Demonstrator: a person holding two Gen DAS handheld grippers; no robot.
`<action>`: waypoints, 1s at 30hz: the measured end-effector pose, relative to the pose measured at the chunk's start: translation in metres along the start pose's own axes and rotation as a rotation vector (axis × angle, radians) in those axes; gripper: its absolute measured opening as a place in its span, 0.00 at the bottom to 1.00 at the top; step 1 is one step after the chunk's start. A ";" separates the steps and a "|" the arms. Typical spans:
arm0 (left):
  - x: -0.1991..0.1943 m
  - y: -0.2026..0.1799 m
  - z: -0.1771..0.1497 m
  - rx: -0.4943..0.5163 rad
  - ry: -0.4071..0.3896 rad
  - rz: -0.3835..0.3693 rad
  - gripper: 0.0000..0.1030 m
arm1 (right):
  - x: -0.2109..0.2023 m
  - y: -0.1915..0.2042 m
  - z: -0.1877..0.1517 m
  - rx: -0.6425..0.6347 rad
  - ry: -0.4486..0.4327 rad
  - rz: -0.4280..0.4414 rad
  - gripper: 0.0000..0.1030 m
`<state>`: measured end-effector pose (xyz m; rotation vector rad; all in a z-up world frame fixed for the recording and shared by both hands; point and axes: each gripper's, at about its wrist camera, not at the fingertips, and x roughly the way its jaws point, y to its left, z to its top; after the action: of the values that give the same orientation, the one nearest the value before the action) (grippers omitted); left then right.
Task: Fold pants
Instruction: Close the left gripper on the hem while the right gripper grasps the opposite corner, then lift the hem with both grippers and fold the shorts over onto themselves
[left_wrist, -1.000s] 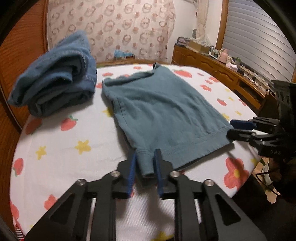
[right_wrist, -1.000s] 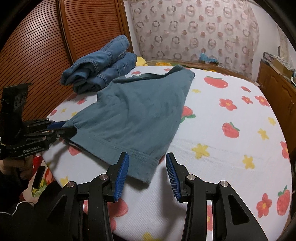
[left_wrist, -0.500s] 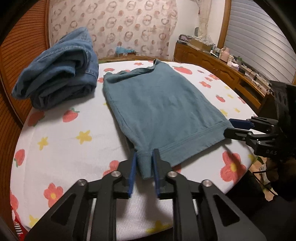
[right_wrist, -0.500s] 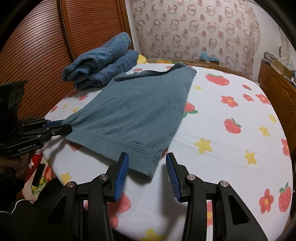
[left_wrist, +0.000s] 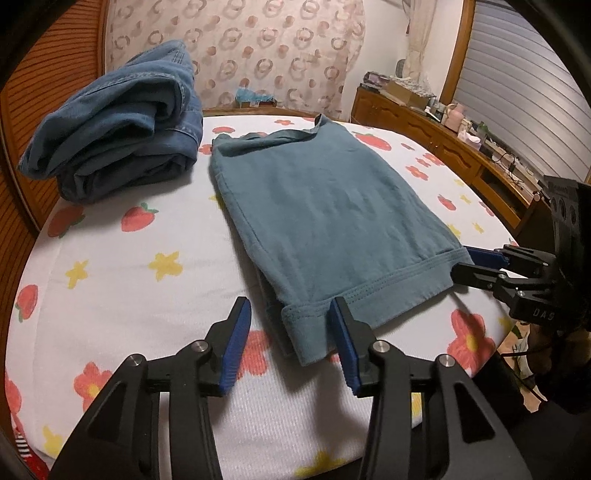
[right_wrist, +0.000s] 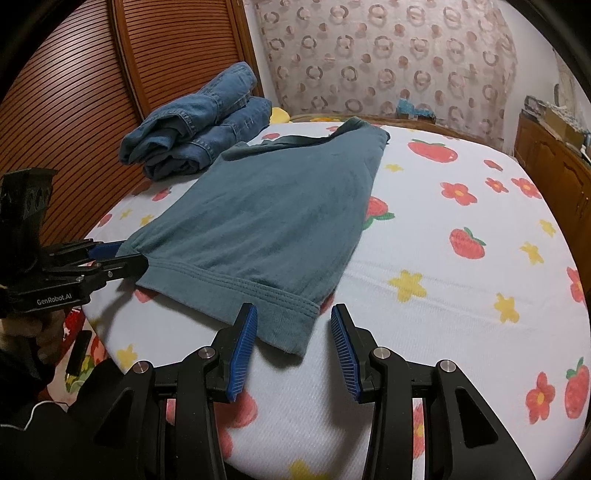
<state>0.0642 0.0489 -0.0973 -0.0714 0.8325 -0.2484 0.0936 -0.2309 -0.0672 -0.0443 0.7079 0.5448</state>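
Teal pants (left_wrist: 325, 218) lie folded flat on the bed with the waistband toward me; they also show in the right wrist view (right_wrist: 266, 218). My left gripper (left_wrist: 290, 339) is open, its fingers either side of the near-left waistband corner, which lies loose on the sheet. My right gripper (right_wrist: 293, 341) is open around the near-right waistband corner. Each gripper shows in the other's view, the right one (left_wrist: 476, 266) and the left one (right_wrist: 122, 258), at opposite ends of the waistband.
A stack of folded blue jeans (left_wrist: 118, 125) sits at the far left of the bed, by the wooden slatted wall (right_wrist: 74, 92). The fruit-and-flower sheet (right_wrist: 461, 258) covers the bed. A wooden dresser (left_wrist: 443, 147) stands right.
My left gripper opened and let go of the waistband corner. Both grippers and the pants' near edge have come down, so the waistband rests on the sheet.
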 end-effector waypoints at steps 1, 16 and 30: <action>0.000 0.001 -0.001 -0.006 -0.001 -0.003 0.42 | 0.000 -0.001 0.000 0.001 -0.001 0.002 0.42; -0.001 -0.007 -0.004 -0.026 -0.016 -0.013 0.36 | 0.004 0.004 -0.001 -0.005 -0.010 0.014 0.39; -0.022 -0.016 0.005 0.009 -0.056 -0.055 0.12 | -0.019 0.000 0.002 0.010 -0.027 0.100 0.11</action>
<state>0.0507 0.0388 -0.0759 -0.0928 0.7744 -0.3003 0.0832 -0.2385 -0.0535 0.0082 0.6892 0.6362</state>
